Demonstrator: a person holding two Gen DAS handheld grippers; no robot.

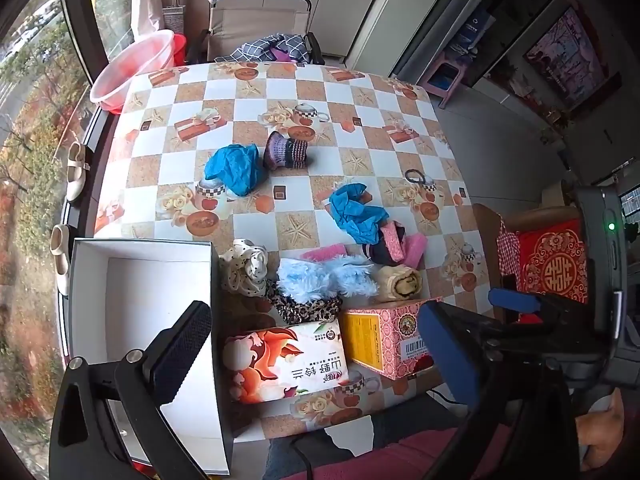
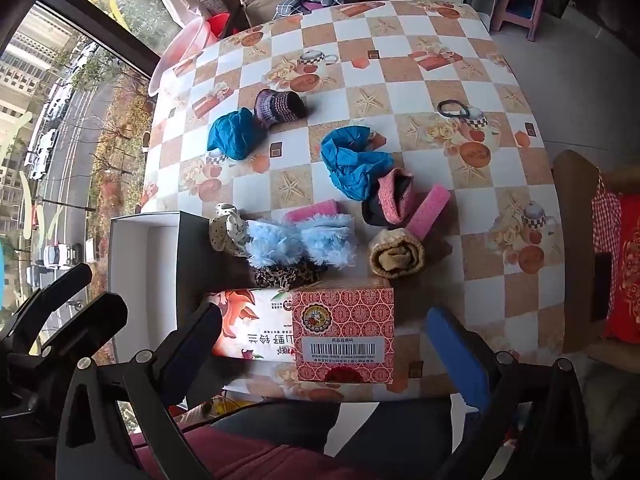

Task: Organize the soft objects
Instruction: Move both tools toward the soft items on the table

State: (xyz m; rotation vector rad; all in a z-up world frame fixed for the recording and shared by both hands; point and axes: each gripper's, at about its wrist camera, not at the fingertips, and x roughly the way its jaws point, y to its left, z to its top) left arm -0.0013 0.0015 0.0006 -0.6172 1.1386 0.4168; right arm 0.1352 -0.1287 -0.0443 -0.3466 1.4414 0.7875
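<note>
On the checkered table (image 1: 400, 92), a white box (image 1: 140, 280) stands open, the fluffy blue item (image 1: 320, 278) and cream dotted scrunchie (image 1: 244, 266) just beside its right wall, while left gripper (image 1: 316, 352) and right gripper (image 2: 324, 344) hover wide-jawed, holding nothing.

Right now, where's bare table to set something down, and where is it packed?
Free: the far half of the table beyond the knit cuff, and the right side past the hair tie and tan roll. The white box is empty too. Crowded: the near strip from the dotted scrunchie to the pink sponge, backed by the tissue pack and carton.
</note>
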